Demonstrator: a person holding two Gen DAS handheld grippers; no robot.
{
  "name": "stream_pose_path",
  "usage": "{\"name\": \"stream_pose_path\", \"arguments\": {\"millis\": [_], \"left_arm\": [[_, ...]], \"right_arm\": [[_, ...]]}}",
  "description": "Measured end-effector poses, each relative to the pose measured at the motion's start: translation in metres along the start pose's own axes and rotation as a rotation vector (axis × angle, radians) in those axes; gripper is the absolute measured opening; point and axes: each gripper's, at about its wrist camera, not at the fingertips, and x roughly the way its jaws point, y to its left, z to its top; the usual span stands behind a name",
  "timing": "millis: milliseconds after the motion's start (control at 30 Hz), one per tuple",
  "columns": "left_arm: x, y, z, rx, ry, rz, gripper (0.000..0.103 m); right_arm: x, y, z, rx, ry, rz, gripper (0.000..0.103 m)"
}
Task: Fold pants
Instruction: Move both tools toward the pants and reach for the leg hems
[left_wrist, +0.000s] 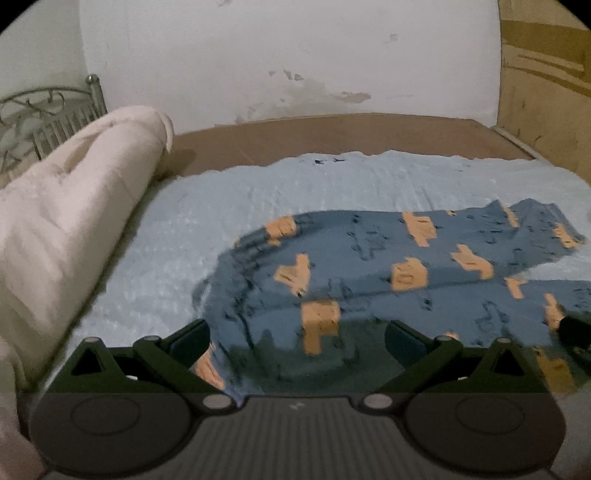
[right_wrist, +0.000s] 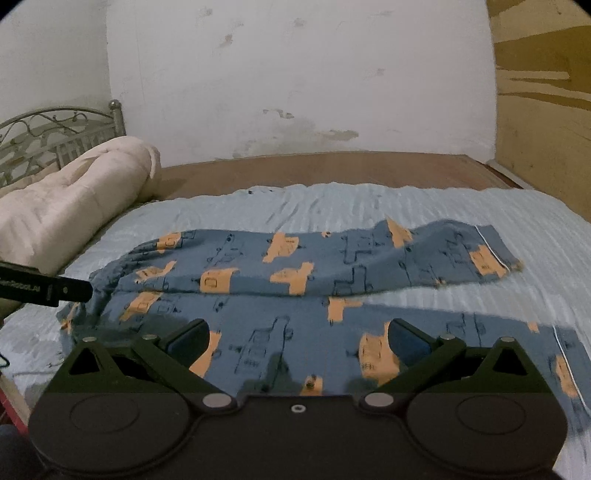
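Pants (right_wrist: 295, 280) lie spread on light-blue bedsheet (right_wrist: 369, 206). Right gripper (right_wrist: 297, 341) low over near leg, jaws spread, nothing held. Left gripper (left_wrist: 295, 343) jaws spread over waistband end, fabric between, ungripped.

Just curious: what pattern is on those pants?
Blue pants with orange vehicle prints; clearest in the right wrist view.
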Motion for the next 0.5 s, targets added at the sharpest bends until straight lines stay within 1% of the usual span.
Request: {"name": "stream_pose_path", "arguments": {"millis": [167,333,433,500], "left_arm": [[0.026,0.007,0.018,0.037,-0.013,0.048,0.102],[0.06,0.018,0.034,0.074,-0.005,0.092,0.102],[0.082,0.022,0.043,0.118,-0.005,0.133,0.102],[0.095,0.025,0.049,0.15,-0.013,0.162,0.102]], "right_arm": [[0.023,-0.004,0.021,-0.076,-0.014,0.036,0.102],[0.054,-0.007,0.042,-0.175,-0.048,0.104,0.102],[0.082,-0.01,0.055,-0.238,-0.043,0.158,0.102],[0.105,-0.014,0.064,-0.264,-0.018,0.186,0.102]]}}
